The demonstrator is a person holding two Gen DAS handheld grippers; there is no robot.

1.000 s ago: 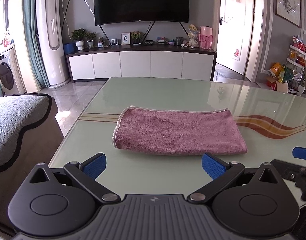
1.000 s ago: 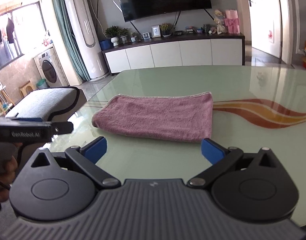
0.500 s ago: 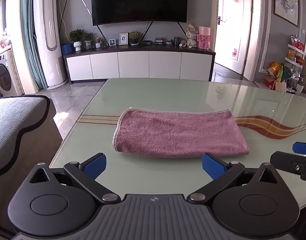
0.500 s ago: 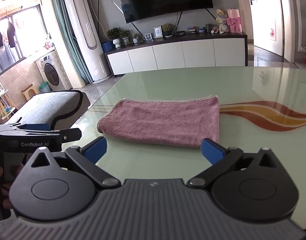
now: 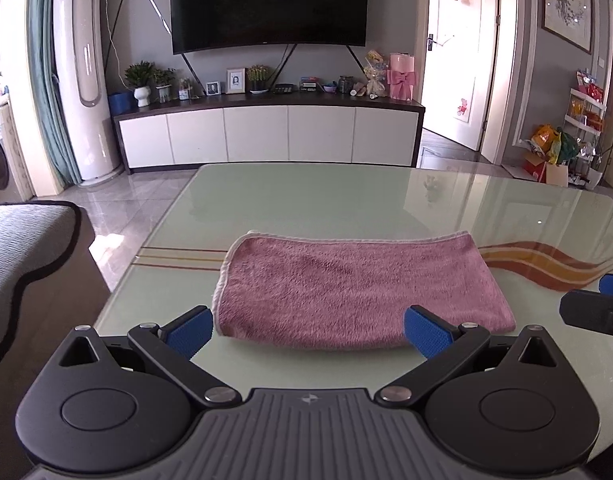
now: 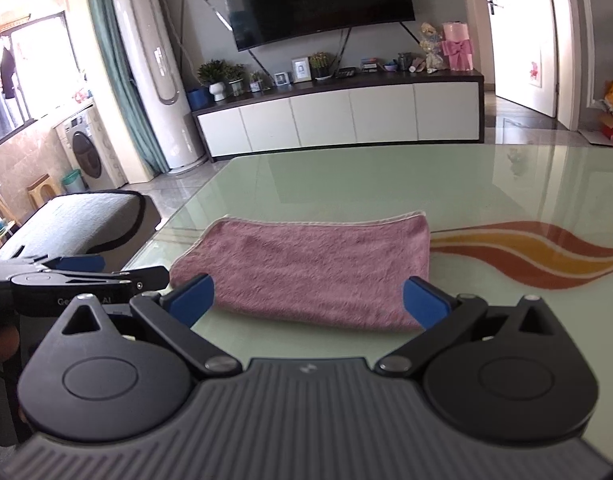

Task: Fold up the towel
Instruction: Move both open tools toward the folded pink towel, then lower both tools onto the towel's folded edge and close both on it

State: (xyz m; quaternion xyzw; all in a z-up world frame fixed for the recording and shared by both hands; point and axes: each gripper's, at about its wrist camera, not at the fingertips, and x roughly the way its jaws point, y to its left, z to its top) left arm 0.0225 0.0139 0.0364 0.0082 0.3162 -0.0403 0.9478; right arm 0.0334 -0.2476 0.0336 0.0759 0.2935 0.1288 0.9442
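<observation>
Left wrist view: the left gripper (image 5: 306, 330) hangs just short of the pink towel (image 5: 358, 288), jaws spread wide, nothing between the blue pads (image 5: 188, 330). The towel lies flat on the glass table (image 5: 306, 196), near its front edge, looking already doubled over with a rounded fold along the near side and the hemmed edges at the far side. My read: this is the approach for another fold, no grasp made yet. At the right edge a slice of the right gripper (image 5: 594, 312) pokes in, beside the towel's right end.

Right wrist view: the right gripper (image 6: 308, 300) is likewise wide open and empty, lined up on the towel (image 6: 306, 272) with its right pad (image 6: 422, 302) near the towel's near-right corner. The left gripper (image 6: 78, 276) shows side-on at the left. Next move, I'd judge: come down, pinch one short end and carry it across to the other, keeping the layers together.

Containers: none on the table in either view.
</observation>
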